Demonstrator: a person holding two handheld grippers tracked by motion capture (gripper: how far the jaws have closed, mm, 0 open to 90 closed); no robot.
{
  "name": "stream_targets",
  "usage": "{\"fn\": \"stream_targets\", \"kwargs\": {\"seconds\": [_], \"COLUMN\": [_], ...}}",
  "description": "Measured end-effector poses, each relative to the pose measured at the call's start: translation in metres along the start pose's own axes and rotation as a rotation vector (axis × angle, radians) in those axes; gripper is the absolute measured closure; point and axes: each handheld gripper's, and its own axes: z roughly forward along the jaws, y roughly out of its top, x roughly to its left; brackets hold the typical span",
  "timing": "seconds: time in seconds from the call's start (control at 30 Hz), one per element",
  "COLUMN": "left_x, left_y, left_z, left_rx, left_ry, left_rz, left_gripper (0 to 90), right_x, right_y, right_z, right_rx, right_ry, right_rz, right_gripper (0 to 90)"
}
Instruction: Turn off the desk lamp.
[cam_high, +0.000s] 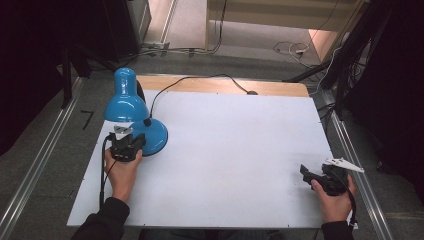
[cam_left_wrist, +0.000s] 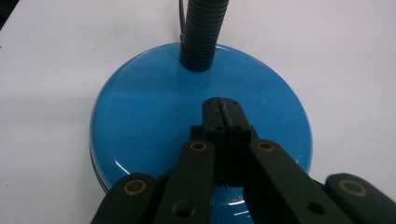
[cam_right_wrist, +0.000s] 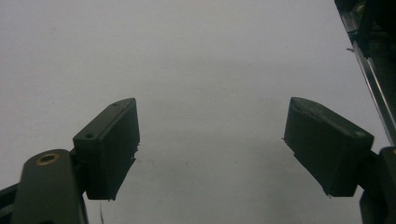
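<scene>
The lamp (cam_high: 131, 107) stands at the left of the worktop (cam_high: 225, 150). The left claw (cam_left_wrist: 223, 112), jaws pressed together and empty, rests over its round base (cam_left_wrist: 154, 121); the right claw (cam_right_wrist: 210, 144), wide open, sits far lower right.

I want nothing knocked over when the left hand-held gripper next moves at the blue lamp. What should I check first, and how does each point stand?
1. Left hand-held gripper shut, nothing between the jaws: ok.
2. Its tips are over the lamp base; whether they press on it: cannot tell.
3. Blue lamp upright on the white table: ok.
4. Lamp cord trails off the far edge, away from both hands: ok.
5. Right hand-held gripper open, nothing between its jaws, far from the lamp: ok.
6. Lamp shade hangs close above the left hand-held gripper; room to lift: cannot tell.
</scene>
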Motion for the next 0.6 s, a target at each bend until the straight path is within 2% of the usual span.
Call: {"fn": "stream_targets", "kwargs": {"seconds": [0.2,0.37,0.6], "left_x": [0.002,0.006,0.0078], "left_y": [0.0026,0.0037,0.0045], "left_z": [-0.0032,-0.0051,-0.0069], "left_rx": [-0.03,-0.04,-0.05], "left_ry": [0.007,0.018,0.02], "left_rz": [-0.009,-0.028,-0.033], "left_gripper": [90.0,90.0,89.3], "right_x": [-0.0004,-0.0002,-0.001], "right_y": [0.0,0.0001,0.0001], "right_z": [-0.0005,-0.0006,-0.0012], "right_rx": [-0.002,-0.004,-0.003], "right_ry": [-0.002,0.0,-0.001], "right_rz": [-0.004,-0.006,-0.001], "right_gripper": [16.7,16.7,16.8]}}
